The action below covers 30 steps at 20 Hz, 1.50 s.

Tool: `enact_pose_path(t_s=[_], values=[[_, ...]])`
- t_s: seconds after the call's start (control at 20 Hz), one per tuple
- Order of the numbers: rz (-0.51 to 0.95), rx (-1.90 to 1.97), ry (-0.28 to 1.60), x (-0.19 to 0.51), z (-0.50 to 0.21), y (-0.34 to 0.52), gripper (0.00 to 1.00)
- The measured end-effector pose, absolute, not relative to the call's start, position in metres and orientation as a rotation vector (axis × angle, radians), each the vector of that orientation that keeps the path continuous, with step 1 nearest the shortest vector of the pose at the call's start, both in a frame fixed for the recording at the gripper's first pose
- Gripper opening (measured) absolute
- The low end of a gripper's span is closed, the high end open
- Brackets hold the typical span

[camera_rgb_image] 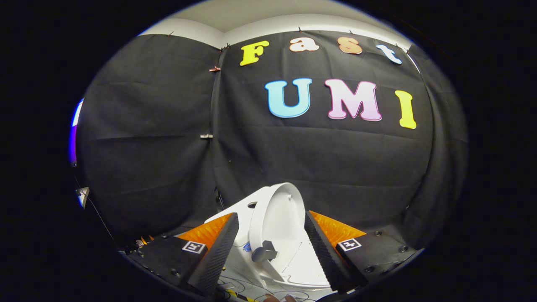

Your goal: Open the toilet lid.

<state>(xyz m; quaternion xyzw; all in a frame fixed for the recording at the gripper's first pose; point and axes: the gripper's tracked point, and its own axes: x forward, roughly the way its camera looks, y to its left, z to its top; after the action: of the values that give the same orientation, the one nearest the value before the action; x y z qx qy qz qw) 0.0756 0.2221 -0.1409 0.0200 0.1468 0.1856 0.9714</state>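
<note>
Since the toilet lid (279,212) already stands raised and nearly upright just ahead of the gripper (272,239), rising at about twelve o'clock from the gap between the two fingers, the step in hand looks like the last part of the swing: bringing the lid to rest against the white body (241,209) behind it, at about eleven o'clock from the fingertips. The jaws are spread wide and grip nothing; the lid sits between them with space on both sides, so neither finger presses on it. A small grey knob (264,253) juts out low on the lid's near face, at roughly six o'clock of the lid, and the white seat (306,268) lies flat below, toward five o'clock from the knob. To finish well, I would judge it best to push with the inner face of one finger high on the lid instead of pinching it, keeping the push light and following the hinge's arc, so the lid leans back instead of bouncing forward. Whether the lid is already past its balance point is hard to tell through the fisheye bend, so the gripper should ease off slowly and be ready to catch it. Loose cables (247,289) lie on the floor near six o'clock, worth keeping clear of on retreat.
</note>
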Motion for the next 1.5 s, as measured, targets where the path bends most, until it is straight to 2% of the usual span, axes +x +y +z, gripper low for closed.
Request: enact_pose_path(t_s=[0.6, 1.5], values=[[0.175, 0.041, 0.099, 0.042, -0.024, 0.107, 0.98], [0.086, 0.068, 0.035, 0.009, 0.004, 0.048, 0.98]])
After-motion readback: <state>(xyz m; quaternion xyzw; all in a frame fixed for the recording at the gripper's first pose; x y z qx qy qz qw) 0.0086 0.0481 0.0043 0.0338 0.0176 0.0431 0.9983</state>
